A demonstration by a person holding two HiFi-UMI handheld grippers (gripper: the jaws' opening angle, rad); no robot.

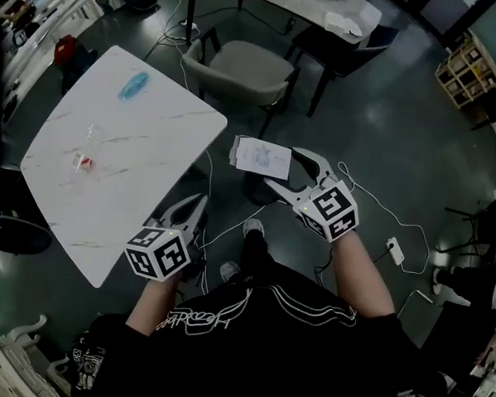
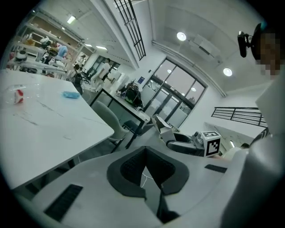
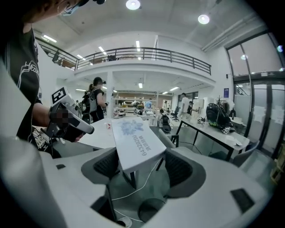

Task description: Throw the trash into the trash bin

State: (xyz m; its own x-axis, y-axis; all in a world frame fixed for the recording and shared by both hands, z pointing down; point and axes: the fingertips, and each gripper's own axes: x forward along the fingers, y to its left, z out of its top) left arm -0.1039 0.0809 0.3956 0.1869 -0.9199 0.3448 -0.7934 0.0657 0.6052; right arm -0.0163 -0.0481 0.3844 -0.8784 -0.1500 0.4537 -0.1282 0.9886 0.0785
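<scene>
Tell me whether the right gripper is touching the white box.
Touching. The right gripper view shows the white box clamped between the pads of the right gripper, held up in the air.

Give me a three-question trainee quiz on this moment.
1. Fill in: the right gripper is shut on a ____.
2. True or false: the left gripper grips a piece of trash.
3. What lies on the white table? A) a blue item and a clear plastic item; B) a laptop; C) two mugs.
Key: 1 white box; 2 false, its jaws are shut and empty; 3 A.
</scene>
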